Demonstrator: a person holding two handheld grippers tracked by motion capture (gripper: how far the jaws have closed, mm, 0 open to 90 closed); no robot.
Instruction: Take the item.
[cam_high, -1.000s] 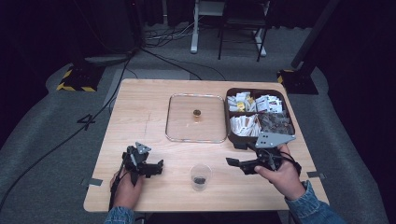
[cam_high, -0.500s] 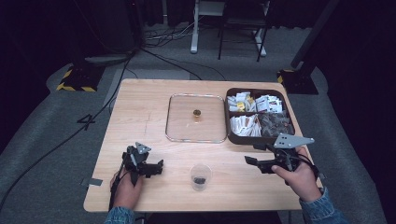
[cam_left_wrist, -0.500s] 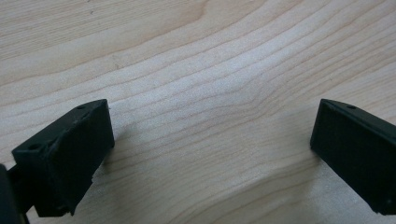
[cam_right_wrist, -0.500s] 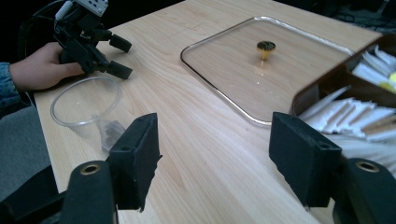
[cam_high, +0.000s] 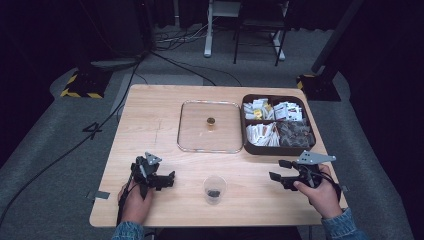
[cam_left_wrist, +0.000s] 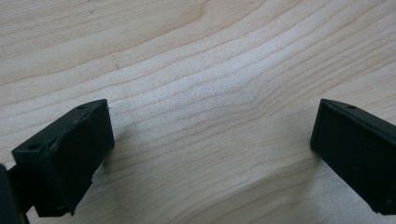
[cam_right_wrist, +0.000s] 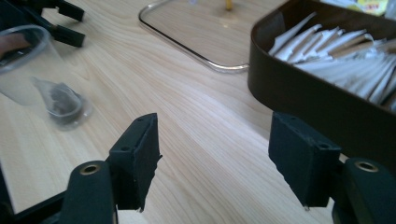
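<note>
While both jaw pairs are held wide and empty, the clear plastic cup (cam_high: 214, 189) is flanked: left gripper (cam_high: 167, 179) nearer, right gripper (cam_high: 276, 170) farther off.

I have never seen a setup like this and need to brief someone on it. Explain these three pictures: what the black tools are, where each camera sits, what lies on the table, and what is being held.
No robot here: a person sits at a wooden table with a hand-held gripper in each hand, a two-jawed black clamp.

The high view looks down from above the person's side. The left hand-held gripper is at its lower left, the right hand-held gripper at its lower right.

The other two pictures come from cameras riding on the tools, looking along their jaws. Both pairs of jaws stand apart with bare wood between them, so nothing is held.

On the table lie a clear plastic cup with something dark at its bottom, a clear tray with a small brown object on it, and a dark brown box of paper packets.
</note>
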